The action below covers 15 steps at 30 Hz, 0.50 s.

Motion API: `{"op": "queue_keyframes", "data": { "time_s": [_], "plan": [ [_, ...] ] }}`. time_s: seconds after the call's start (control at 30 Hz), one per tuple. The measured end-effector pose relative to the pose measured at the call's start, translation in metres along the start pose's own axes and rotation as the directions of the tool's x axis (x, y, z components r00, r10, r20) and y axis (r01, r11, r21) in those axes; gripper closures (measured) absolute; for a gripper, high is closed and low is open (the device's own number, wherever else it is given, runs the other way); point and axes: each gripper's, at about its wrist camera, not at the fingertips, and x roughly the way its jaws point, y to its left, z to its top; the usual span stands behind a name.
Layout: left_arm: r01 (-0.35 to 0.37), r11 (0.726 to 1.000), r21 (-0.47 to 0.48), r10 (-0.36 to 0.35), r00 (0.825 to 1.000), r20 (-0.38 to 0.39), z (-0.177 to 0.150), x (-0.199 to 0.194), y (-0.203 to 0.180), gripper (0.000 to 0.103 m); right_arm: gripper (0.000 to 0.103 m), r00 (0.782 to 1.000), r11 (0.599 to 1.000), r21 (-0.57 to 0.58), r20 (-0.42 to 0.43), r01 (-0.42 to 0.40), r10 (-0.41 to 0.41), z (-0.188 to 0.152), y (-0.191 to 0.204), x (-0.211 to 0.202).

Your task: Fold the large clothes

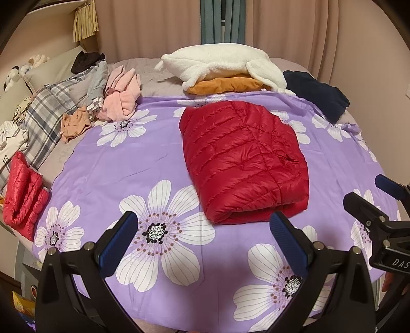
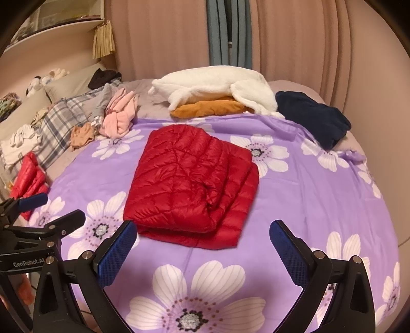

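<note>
the bed fills the room from side to side, spread with a purple sheet [image 1: 102, 174] printed with big white flowers, and behind it pale pink curtains [image 1: 159, 28] hang wall to wall with a strip of teal curtain [image 1: 212, 23] at the middle. at the far left a shelf edge with a straw-coloured fringe [image 1: 84, 25] sits above a cream headboard [image 1: 61, 64] where a few soft toys [image 1: 15, 74] perch. below that, along the left edge of the bed, lies a smaller red puffer piece [image 1: 23, 189], then a plaid blanket [image 1: 48, 112], a heap of loose clothes with a pink garment [image 1: 123, 100] on top and a small tan one [image 1: 75, 123] beside it. the left gripper [image 1: 205, 240] hovers low over the near edge of the sheet, its blue-padded fingers [image 1: 120, 243] spread wide and holding nothing. in the middle of the sheet the red down jacket [image 2: 192, 184] lies folded into a thick rectangle, flat, its folded edge toward the near side, touching neither gripper. behind it a white fleece garment [image 1: 220, 61] is stacked on an orange one [image 1: 225, 84], and to their right a dark navy garment [image 1: 317, 94] lies crumpled at the sheet's far corner. the right gripper [image 2: 202, 246] sits just short of the jacket's near edge, its jaws also spread wide with nothing between them. nothing lies on the sheet between either gripper and the jacket.
</note>
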Motion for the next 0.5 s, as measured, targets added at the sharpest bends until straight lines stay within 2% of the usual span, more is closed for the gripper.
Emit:
{"op": "queue_keyframes", "data": {
  "time_s": [0.5],
  "plan": [
    [-0.003,1.0,0.0,0.003,1.0,0.003,-0.0019,-0.0024,0.0009,0.0,0.001,1.0,1.0,0.0,0.002,0.0,0.0,0.0004,0.001,-0.0017]
  ]
}}
